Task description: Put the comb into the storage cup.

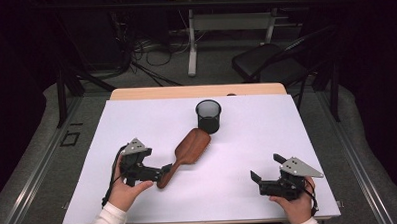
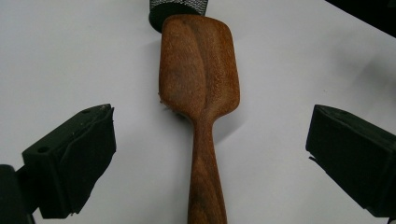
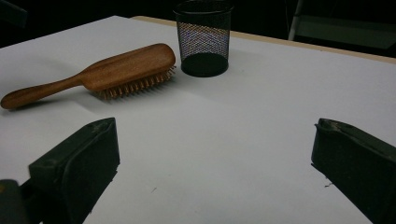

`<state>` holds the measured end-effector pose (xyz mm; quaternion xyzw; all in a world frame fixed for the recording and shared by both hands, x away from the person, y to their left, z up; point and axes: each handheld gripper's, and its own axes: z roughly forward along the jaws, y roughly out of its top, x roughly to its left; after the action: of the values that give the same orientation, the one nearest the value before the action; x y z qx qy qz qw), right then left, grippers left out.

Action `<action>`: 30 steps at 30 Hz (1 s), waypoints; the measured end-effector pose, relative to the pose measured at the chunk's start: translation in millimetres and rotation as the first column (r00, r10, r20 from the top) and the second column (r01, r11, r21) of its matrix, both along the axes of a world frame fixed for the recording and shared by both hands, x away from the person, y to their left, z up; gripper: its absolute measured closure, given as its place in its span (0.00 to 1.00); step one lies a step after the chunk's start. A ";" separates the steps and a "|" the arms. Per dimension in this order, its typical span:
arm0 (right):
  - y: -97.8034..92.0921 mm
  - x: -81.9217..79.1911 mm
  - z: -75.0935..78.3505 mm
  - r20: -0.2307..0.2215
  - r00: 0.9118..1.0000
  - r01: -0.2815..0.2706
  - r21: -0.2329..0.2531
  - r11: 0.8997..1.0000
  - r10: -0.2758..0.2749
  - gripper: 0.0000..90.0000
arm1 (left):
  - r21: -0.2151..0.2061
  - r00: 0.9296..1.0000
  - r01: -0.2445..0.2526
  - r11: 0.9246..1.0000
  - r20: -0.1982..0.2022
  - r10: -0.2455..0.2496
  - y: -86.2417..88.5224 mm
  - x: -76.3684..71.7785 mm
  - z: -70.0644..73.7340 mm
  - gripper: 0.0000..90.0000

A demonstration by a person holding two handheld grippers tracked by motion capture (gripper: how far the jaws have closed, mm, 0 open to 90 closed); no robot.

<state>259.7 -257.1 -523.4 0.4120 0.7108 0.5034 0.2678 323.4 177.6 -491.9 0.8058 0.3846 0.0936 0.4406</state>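
The left gripper (image 1: 164,169), jaws spread wide, sat at the handle end of a wooden hairbrush (image 1: 185,153) lying bristles-down near the middle of the table (image 1: 136,119), its head just beside a black mesh cup (image 1: 208,116) toward the far edge. The step in hand appeared to be the approach to a grasp; the next move likely called for closing on the handle without pushing the brush into the cup. The right gripper (image 1: 255,179), also wide and holding nothing, waited near the near right corner, with open tabletop all around it.
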 end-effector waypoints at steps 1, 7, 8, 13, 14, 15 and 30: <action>0.0 0.0 0.0 -0.002 1.000 0.000 0.001 1.000 0.000 0.01 | 0.001 1.000 0.000 1.000 -0.006 0.000 -0.1 0.4 0.4 0.02; 0.1 0.3 -0.3 -0.005 1.000 -0.002 0.001 1.000 0.002 0.01 | 0.019 1.000 -0.006 1.000 -0.029 0.006 -0.9 3.3 1.4 0.02; 0.3 0.4 -0.5 -0.004 1.000 -0.003 0.002 1.000 0.003 0.01 | 0.021 0.999 -0.009 1.000 -0.035 0.010 -1.6 3.6 1.3 0.02; 0.3 0.8 -0.8 -0.006 1.000 -0.003 0.001 1.000 0.003 0.01 | 0.039 0.999 -0.010 0.999 -0.046 0.012 -3.7 6.1 1.7 0.02; 0.3 0.8 -0.8 -0.006 1.000 -0.003 0.001 1.000 0.003 0.01 | 0.039 0.999 -0.010 0.999 -0.046 0.012 -3.7 6.1 1.7 0.02; 0.4 0.7 -0.7 -0.006 1.000 -0.002 -0.001 1.000 0.002 0.01 | 0.045 0.998 -0.012 0.999 -0.054 0.014 -5.0 6.9 1.9 0.02; 0.4 0.8 -1.1 -0.013 1.000 -0.003 -0.002 1.000 0.003 0.01 | 0.070 0.995 -0.006 0.998 -0.098 0.012 -15.7 14.2 -0.6 0.03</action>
<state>260.4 -256.8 -524.4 0.4137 0.7136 0.5006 0.2628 337.6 162.0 -492.4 0.8225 0.4059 0.0692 0.3924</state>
